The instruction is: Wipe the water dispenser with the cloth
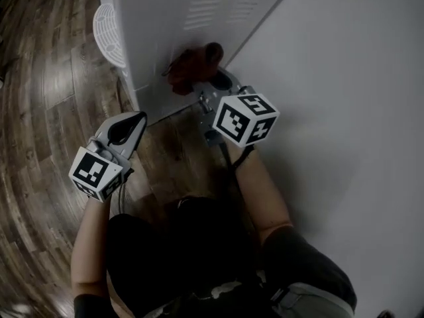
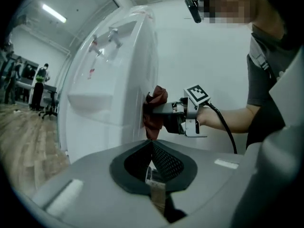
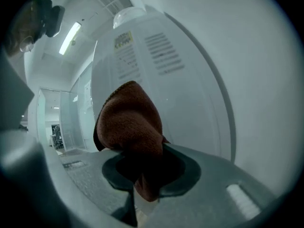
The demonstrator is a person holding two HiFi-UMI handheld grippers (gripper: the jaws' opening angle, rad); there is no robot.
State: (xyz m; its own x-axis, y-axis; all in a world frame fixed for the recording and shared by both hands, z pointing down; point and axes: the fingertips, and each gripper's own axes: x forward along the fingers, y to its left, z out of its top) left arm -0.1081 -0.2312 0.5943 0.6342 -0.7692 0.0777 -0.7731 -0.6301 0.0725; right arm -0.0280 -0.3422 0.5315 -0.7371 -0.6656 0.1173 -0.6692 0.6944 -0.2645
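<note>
My right gripper clamps the cloth against the water dispenser straight ahead; my left gripper, closed and empty, sits farther off.

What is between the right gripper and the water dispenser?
The cloth, clamped in the right gripper and touching the water dispenser; the right gripper view shows it.

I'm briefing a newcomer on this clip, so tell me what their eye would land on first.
The rust-red terry cloth stands out most, clamped in the right gripper and pressed against the side panel of the tall white plastic water dispenser. Next comes the left gripper, held back from the dispenser over the wood-look floor, jaws together and empty.
</note>
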